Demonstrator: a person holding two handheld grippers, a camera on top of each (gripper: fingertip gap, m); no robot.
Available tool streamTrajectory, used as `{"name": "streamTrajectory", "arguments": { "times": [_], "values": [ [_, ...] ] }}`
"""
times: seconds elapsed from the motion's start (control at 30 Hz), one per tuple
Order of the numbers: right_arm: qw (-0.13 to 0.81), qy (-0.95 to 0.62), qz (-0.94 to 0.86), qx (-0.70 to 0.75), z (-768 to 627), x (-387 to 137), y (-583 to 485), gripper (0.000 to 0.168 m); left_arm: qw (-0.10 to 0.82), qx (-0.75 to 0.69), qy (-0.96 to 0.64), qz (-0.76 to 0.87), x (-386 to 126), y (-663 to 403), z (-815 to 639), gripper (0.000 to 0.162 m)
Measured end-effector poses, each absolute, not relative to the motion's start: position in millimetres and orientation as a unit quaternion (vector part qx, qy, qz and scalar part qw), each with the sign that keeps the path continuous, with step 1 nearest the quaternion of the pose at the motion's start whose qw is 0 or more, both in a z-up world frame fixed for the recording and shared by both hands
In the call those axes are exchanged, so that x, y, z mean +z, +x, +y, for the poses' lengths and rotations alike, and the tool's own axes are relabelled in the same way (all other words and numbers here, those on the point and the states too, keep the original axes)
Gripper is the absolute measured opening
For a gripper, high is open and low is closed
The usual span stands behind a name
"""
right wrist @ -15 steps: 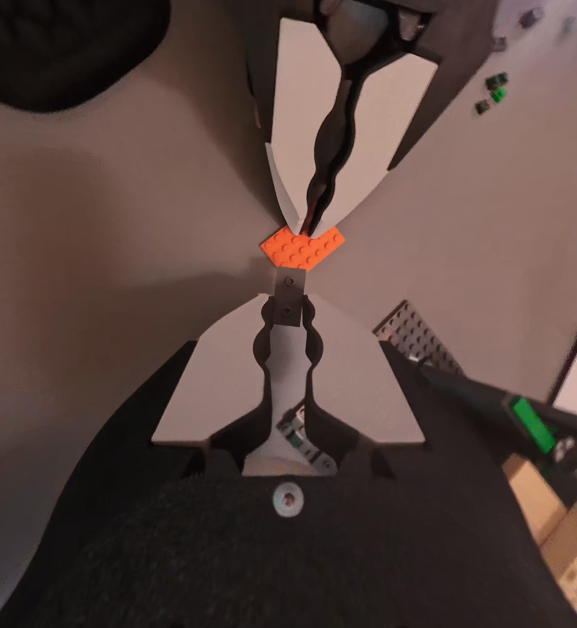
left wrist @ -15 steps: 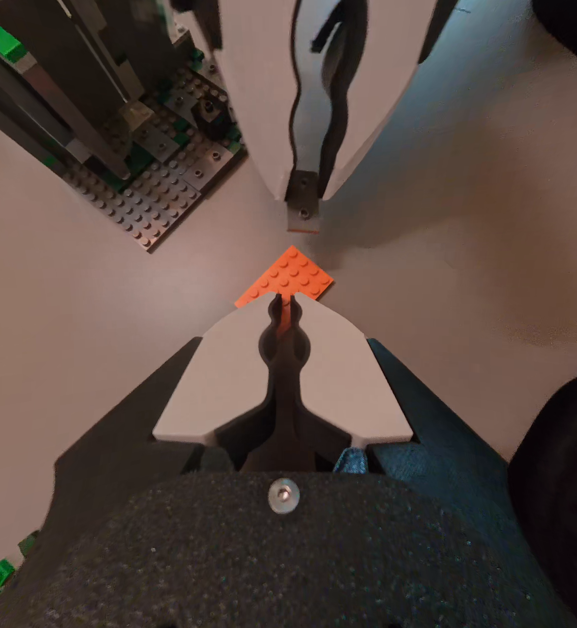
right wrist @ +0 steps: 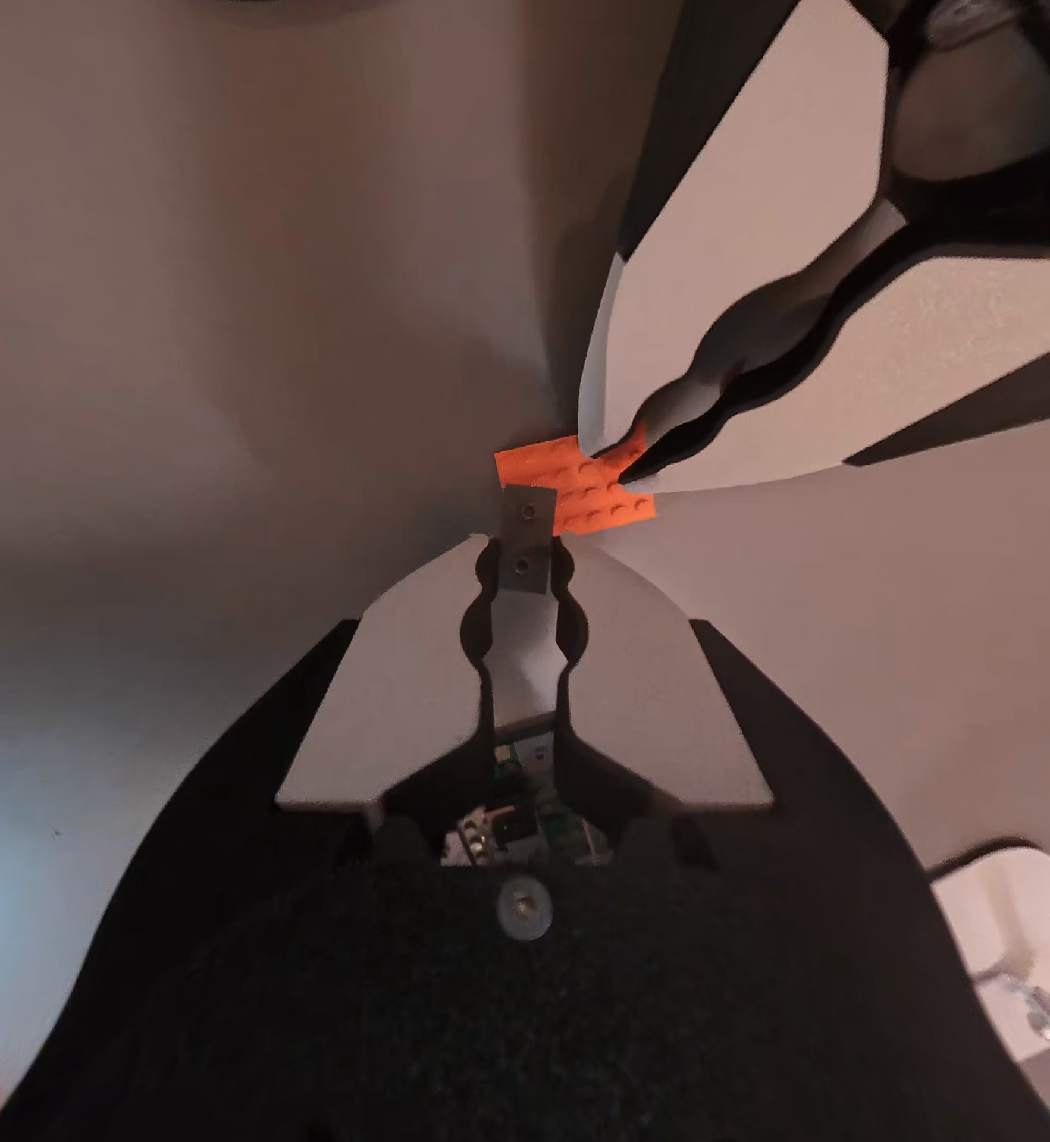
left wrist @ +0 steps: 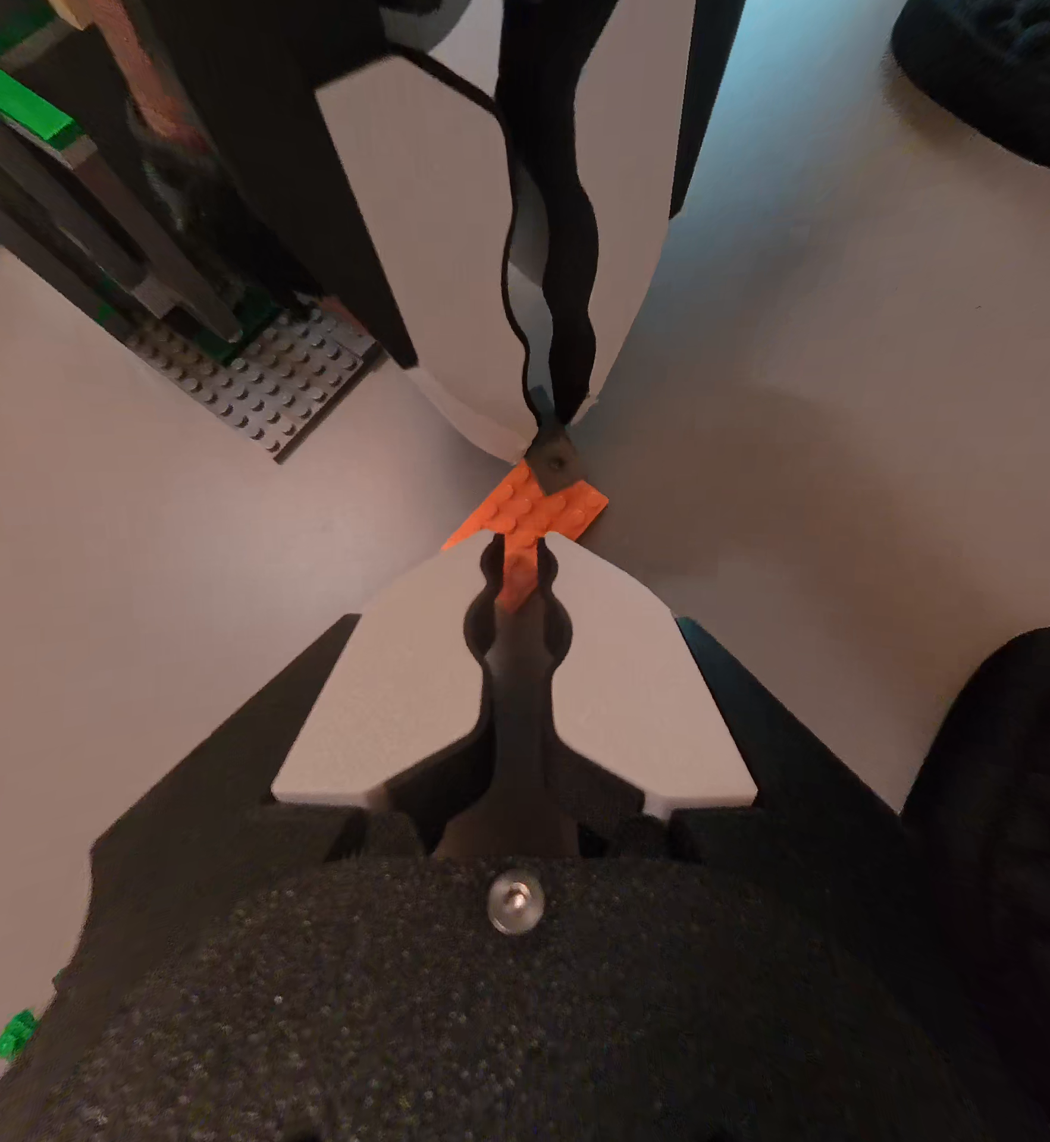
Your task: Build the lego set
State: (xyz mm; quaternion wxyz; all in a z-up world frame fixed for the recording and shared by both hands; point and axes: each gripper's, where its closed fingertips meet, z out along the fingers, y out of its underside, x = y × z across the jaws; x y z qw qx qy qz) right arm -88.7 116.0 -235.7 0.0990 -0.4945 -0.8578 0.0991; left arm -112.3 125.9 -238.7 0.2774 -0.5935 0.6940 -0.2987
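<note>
From the left wrist view, the left gripper (left wrist: 519,544) is clamped on one edge of an orange plate (left wrist: 531,510), which juts forward past its tips above the pale table (left wrist: 139,556). Opposite, the right gripper (left wrist: 550,429) reaches in from the top, pinching a small grey plate (left wrist: 553,460) whose lower end overlaps the far side of the orange one. A grey baseplate (left wrist: 262,383) carrying a dark build with a green brick (left wrist: 18,108) sits at upper left, well apart, and a loose green piece (left wrist: 13,1035) lies at the lower left edge. From the right wrist view, the right gripper (right wrist: 523,544) holds the grey plate (right wrist: 527,537) upright between its closed tips, its top end laid over the near left corner of the orange plate (right wrist: 584,491). The left gripper (right wrist: 618,460) comes in from the upper right, tips closed on that plate's far edge.
</note>
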Motion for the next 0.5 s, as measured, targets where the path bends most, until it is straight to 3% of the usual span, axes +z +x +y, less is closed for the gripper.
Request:
{"name": "streamTrajectory", "arguments": {
  "times": [0.5],
  "values": [
    [0.03, -0.434, -0.898, 0.063, 121, -248, -83, 0.016, 0.274, -0.311, -0.597, 0.687, -236, -119, 129, 0.008]
  ]
}}
